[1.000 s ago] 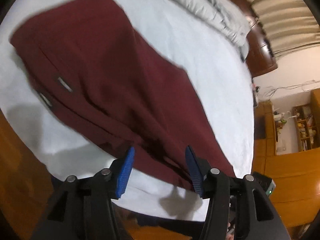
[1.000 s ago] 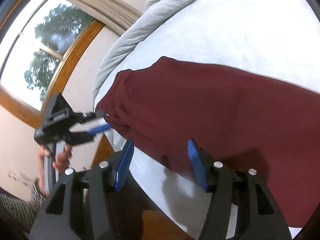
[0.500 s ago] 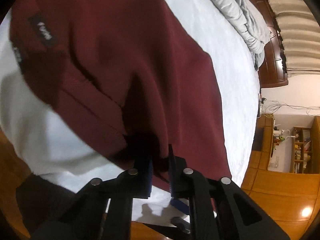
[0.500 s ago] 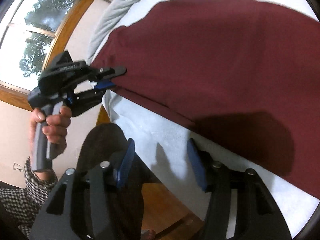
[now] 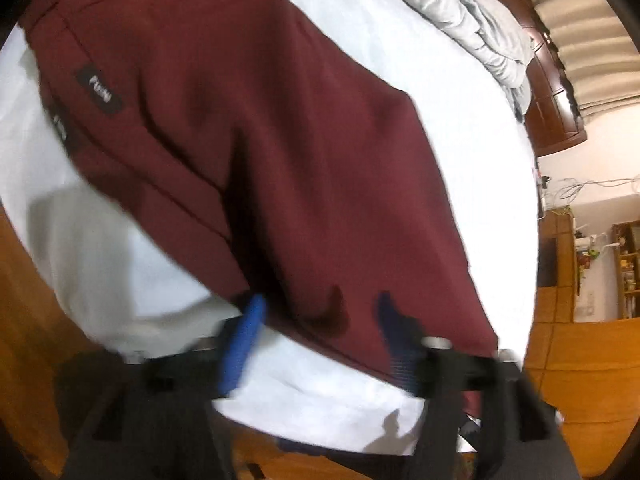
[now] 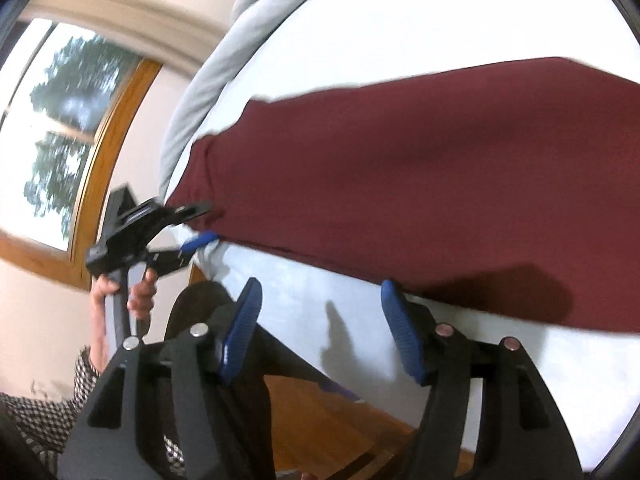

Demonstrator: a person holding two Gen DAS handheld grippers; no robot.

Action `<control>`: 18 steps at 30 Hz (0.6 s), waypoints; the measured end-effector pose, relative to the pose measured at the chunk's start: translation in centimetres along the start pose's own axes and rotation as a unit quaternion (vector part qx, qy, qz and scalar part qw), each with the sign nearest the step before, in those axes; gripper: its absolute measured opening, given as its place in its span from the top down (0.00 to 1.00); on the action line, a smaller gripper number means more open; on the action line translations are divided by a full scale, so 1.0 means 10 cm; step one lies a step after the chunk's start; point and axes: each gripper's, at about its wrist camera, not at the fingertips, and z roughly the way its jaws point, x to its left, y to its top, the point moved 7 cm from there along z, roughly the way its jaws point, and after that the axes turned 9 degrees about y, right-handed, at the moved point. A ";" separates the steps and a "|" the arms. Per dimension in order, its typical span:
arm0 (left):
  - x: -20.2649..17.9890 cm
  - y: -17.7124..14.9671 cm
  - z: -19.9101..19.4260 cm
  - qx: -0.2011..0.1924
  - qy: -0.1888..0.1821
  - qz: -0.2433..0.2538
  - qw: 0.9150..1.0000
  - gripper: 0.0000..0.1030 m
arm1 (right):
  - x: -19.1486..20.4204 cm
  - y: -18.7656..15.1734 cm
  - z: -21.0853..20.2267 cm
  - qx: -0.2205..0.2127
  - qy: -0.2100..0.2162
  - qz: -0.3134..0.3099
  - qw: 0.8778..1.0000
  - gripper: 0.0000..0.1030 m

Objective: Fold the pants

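Dark red pants point(image 5: 280, 152) lie spread on a white bed sheet point(image 5: 460, 92), with a black label point(image 5: 99, 90) near the waistband at upper left. My left gripper point(image 5: 320, 312) is open at the near edge of the pants, its blue pads on either side of the fabric edge. In the right wrist view the pants point(image 6: 400, 184) stretch across the bed. My right gripper point(image 6: 320, 300) is open over the sheet just below the pants' edge. The left gripper point(image 6: 196, 224) also shows there, open at the corner of the pants.
A grey duvet point(image 5: 472, 12) is bunched at the far side of the bed. A wooden headboard point(image 5: 552, 92) and wooden floor point(image 5: 580, 380) lie beyond. A window with a wooden frame point(image 6: 68, 120) is at left in the right wrist view.
My left gripper, shut on the pants' edge half a second ago, has opened and let go. My right gripper stays open and has shifted toward the pants' edge.
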 end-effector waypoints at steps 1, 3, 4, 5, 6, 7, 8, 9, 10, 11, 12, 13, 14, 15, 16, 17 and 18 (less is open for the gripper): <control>0.00 -0.07 -0.03 0.001 0.010 0.008 1.000 0.32 | -0.08 -0.03 -0.14 -0.013 -0.004 0.014 1.000 0.39; -0.09 -0.20 -0.06 -0.003 0.013 0.022 1.000 0.32 | -0.24 -0.08 -0.39 -0.035 -0.006 0.043 0.998 0.39; -0.14 -0.26 -0.06 -0.004 0.013 0.026 1.000 0.33 | -0.31 -0.10 -0.48 -0.046 -0.005 0.054 0.997 0.39; -0.26 -0.37 -0.05 -0.005 0.011 0.040 0.999 0.33 | -0.36 -0.11 -0.53 -0.055 -0.007 0.066 0.996 0.38; -0.36 -0.42 -0.04 -0.006 0.007 0.052 0.999 0.34 | -0.45 -0.13 -0.62 -0.064 -0.013 0.078 0.995 0.38; -0.49 -0.50 -0.03 -0.007 0.001 0.070 0.997 0.34 | -0.50 -0.12 -0.64 -0.070 -0.019 0.088 0.993 0.38; -0.68 -0.59 0.00 -0.010 -0.002 0.095 0.995 0.34 | -0.57 -0.13 -0.68 -0.076 -0.023 0.101 0.992 0.38; -0.81 -0.64 0.02 -0.011 -0.007 0.109 0.994 0.34 | -0.63 -0.13 -0.70 -0.079 -0.024 0.111 0.990 0.38; -1.01 -0.71 0.06 -0.007 -0.021 0.129 0.991 0.34 | -0.68 -0.12 -0.71 -0.084 -0.023 0.121 0.989 0.37; -1.18 -0.76 0.11 0.000 -0.035 0.142 0.989 0.34 | -0.72 -0.12 -0.71 -0.088 -0.023 0.129 0.988 0.37; -1.32 -0.80 0.16 0.002 -0.042 0.150 0.988 0.34 | -0.76 -0.13 -0.71 -0.093 -0.025 0.138 0.986 0.35; -1.40 -0.81 0.21 0.001 -0.043 0.158 0.986 0.34 | -0.80 -0.12 -0.72 -0.101 -0.026 0.151 0.983 0.33; -1.45 -0.82 0.27 0.002 -0.040 0.170 0.985 0.34 | -0.86 -0.11 -0.74 -0.112 -0.023 0.167 0.979 0.33; -1.53 -0.84 0.39 0.010 -0.032 0.187 0.982 0.34 | -0.92 -0.11 -0.75 -0.121 -0.016 0.184 0.975 0.33; -1.54 -0.84 0.47 0.015 -0.022 0.193 0.981 0.34 | -0.96 -0.11 -0.76 -0.128 -0.009 0.196 0.972 0.33; -1.53 -0.84 0.60 0.028 -0.004 0.198 0.980 0.34 | -1.02 -0.11 -0.79 -0.139 0.000 0.213 0.967 0.33; -1.48 -0.84 0.71 0.039 0.009 0.199 0.979 0.34 | -1.08 -0.12 -0.82 -0.149 0.013 0.230 0.962 0.33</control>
